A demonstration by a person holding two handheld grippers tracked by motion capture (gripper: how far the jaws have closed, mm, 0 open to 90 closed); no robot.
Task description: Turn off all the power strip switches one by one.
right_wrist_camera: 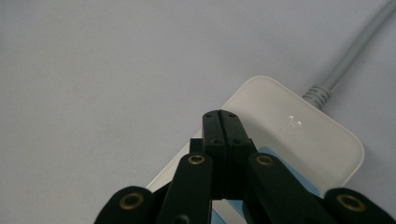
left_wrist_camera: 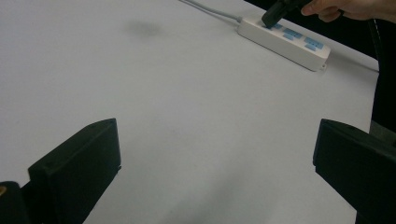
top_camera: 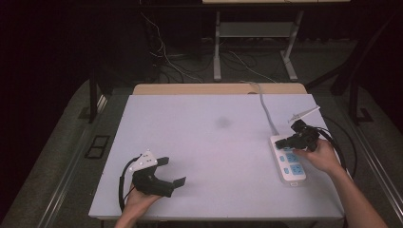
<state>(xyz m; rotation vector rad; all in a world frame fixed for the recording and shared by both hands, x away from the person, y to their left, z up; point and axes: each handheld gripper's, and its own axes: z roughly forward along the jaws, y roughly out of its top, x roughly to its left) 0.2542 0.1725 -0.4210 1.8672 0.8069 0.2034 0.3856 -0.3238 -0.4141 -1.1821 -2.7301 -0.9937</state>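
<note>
Power strip [top_camera: 290, 161], white with blue socket faces, lying near the right edge of the white tabletop [top_camera: 214, 142], its long axis running away from the person. Grey cord [top_camera: 266, 111] leaving the strip's far end and passing over the far edge of the tabletop. Right tool [top_camera: 284, 142], held in the person's right hand [top_camera: 323, 156], poised over the far end of the strip with its tip pointing left and down. In the right gripper view, right tool [right_wrist_camera: 220, 122] clenched, the two black jaws pressed flat against each other with nothing between them, their tips above the plain white end of the strip [right_wrist_camera: 299, 135], close to where the cord [right_wrist_camera: 355, 51] enters; whether the tips touch the casing cannot be told. Left tool [top_camera: 173, 171], held in the left hand [top_camera: 138, 199] at the near left of the tabletop, well apart from the strip, its grey three-cornered plate [top_camera: 145, 160] on top. In the left gripper view, left tool [left_wrist_camera: 215, 154] released, jaws standing wide apart over bare tabletop, with the strip [left_wrist_camera: 285, 39] far off at upper right. Faint dark smudge [top_camera: 222, 122] on the tabletop near its middle.
</note>
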